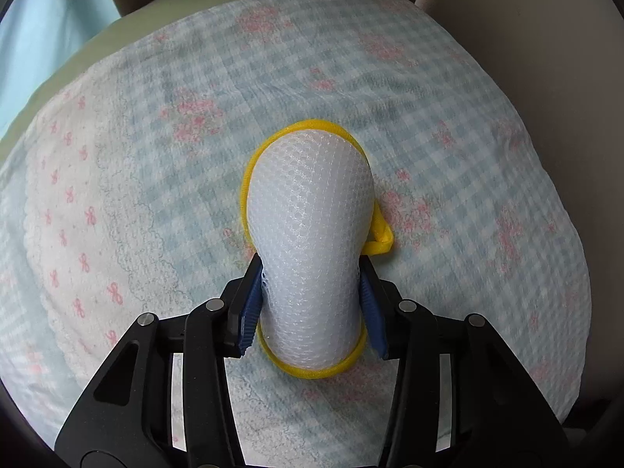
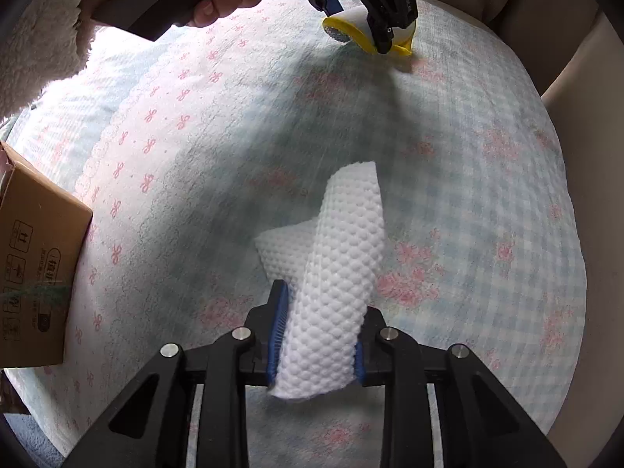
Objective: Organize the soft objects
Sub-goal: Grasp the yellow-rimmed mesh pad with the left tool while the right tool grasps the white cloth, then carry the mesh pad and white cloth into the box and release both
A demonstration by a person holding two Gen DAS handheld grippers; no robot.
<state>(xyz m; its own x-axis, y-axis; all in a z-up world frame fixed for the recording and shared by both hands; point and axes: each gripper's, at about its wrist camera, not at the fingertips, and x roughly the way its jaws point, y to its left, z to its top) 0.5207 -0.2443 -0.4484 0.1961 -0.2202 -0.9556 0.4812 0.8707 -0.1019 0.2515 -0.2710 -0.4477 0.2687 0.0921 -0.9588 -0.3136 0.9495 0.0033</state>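
Observation:
My left gripper (image 1: 312, 296) is shut on a white mesh sponge with a yellow rim and loop (image 1: 310, 234), held just above the checked floral bedspread (image 1: 156, 195). In the right wrist view that gripper (image 2: 353, 25) and the yellow-rimmed sponge (image 2: 349, 33) show at the top, with the person's hand behind. My right gripper (image 2: 318, 335) is shut on a white dimpled foam cloth (image 2: 335, 269), folded and squeezed between the blue pads, held over the bedspread (image 2: 487, 234).
A brown cardboard box (image 2: 35, 273) stands at the left edge of the bed. A fluffy cream sleeve (image 2: 39, 31) fills the upper left. Beige upholstery (image 1: 546, 39) rises beyond the bed on the right, with pale green sheet (image 1: 97, 50) at the far edge.

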